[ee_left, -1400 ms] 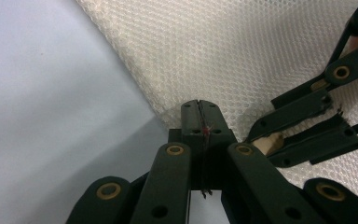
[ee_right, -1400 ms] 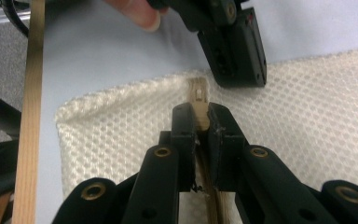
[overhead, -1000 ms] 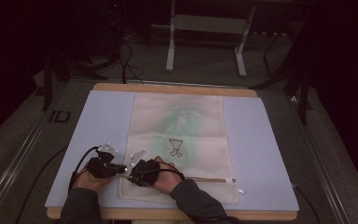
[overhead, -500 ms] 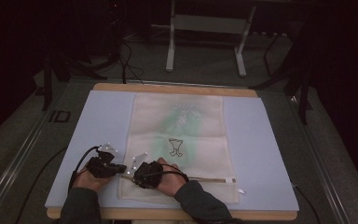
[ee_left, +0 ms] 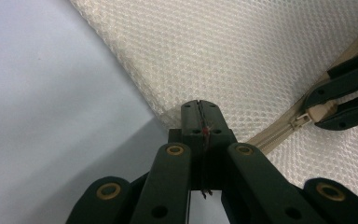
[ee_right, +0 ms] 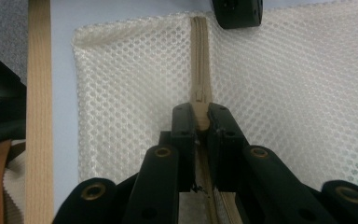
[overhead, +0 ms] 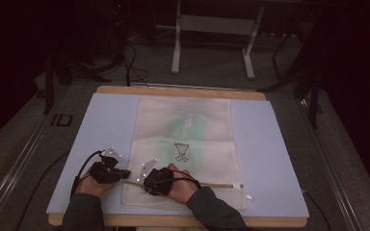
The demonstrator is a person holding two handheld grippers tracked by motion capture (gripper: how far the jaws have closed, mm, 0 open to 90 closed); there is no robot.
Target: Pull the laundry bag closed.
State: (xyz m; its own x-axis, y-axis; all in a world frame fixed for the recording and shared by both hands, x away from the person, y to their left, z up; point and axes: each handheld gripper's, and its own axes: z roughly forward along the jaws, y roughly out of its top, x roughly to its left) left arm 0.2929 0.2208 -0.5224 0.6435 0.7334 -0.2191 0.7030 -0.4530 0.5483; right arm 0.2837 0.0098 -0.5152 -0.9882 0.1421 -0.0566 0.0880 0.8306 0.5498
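Mesh bag (overhead: 185, 149) lies on blue mat (overhead: 106, 125), wooden table edge (overhead: 178, 90) beyond.

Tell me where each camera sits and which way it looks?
High view: above the table, looking down; forearms, both hands.
Left gripper view: on the left gripper, shut on the mesh bag edge.
Right gripper view: on the right gripper, pinching the zipper pull.
Shared: bag and zipper.

Dim room — grey floor (overhead: 212, 72), metal stand (overhead: 212, 24).
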